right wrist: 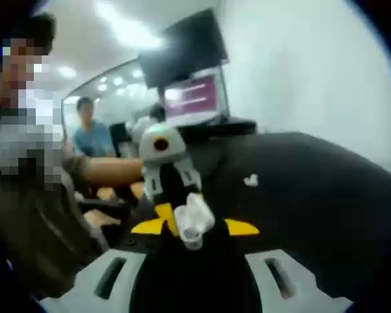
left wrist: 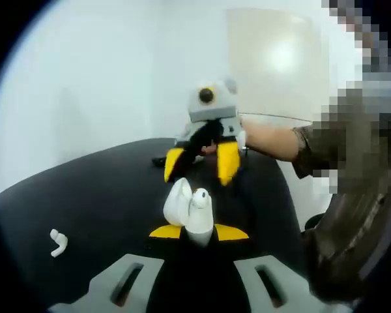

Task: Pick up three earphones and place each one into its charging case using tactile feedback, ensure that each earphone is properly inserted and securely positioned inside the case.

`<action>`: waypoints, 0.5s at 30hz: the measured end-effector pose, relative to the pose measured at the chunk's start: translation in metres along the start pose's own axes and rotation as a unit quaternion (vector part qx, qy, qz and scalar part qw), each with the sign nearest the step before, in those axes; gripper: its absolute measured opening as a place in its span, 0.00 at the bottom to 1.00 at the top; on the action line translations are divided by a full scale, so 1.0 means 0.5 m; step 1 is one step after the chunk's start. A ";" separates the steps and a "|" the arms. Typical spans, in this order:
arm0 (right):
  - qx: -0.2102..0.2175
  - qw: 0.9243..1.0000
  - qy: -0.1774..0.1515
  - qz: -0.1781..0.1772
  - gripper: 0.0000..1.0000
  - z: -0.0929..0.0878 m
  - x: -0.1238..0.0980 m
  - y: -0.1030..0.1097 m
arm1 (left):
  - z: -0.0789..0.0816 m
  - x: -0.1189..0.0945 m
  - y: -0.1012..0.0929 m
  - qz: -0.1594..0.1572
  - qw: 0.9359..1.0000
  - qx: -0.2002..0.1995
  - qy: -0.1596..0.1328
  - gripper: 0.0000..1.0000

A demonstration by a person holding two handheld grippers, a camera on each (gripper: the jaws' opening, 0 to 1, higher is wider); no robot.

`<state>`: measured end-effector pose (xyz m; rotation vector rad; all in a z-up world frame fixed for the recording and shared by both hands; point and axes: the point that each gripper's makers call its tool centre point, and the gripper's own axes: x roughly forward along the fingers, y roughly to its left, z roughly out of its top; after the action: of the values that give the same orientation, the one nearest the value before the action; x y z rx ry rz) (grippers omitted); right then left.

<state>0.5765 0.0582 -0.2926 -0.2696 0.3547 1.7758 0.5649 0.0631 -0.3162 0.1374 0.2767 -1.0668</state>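
Charging case (left wrist: 190, 212) between left gripper (left wrist: 199, 232)

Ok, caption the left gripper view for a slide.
Left gripper holds an open charging case; loose earphone lies on the black table.

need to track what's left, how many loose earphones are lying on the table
1: a white earphone lies on the black table, left of the left gripper, which holds the open charging case. Another white speck in the right gripper view is too blurred to name.
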 end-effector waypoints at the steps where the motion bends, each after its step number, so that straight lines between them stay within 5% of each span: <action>1: -0.016 1.000 0.007 0.004 0.39 -0.007 0.006 0.005 | 0.000 0.000 -0.001 0.000 1.000 -0.001 0.000 0.14; 4: -0.021 1.000 0.011 0.007 0.37 -0.026 0.025 0.011 | 0.001 0.000 -0.001 0.000 1.000 0.005 0.000 0.14; 7: 0.014 0.999 -0.032 0.007 0.20 -0.021 0.042 0.006 | 0.001 0.000 -0.003 -0.008 1.000 0.012 -0.003 0.14; 15: 0.012 0.999 -0.039 0.015 0.19 -0.027 0.046 0.004 | -0.006 0.002 0.013 -0.002 1.000 -0.007 0.004 0.14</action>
<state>0.5689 0.0734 -0.3133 -0.1796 0.3254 1.8044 0.5704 0.0662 -0.3197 0.1296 0.2917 -1.0693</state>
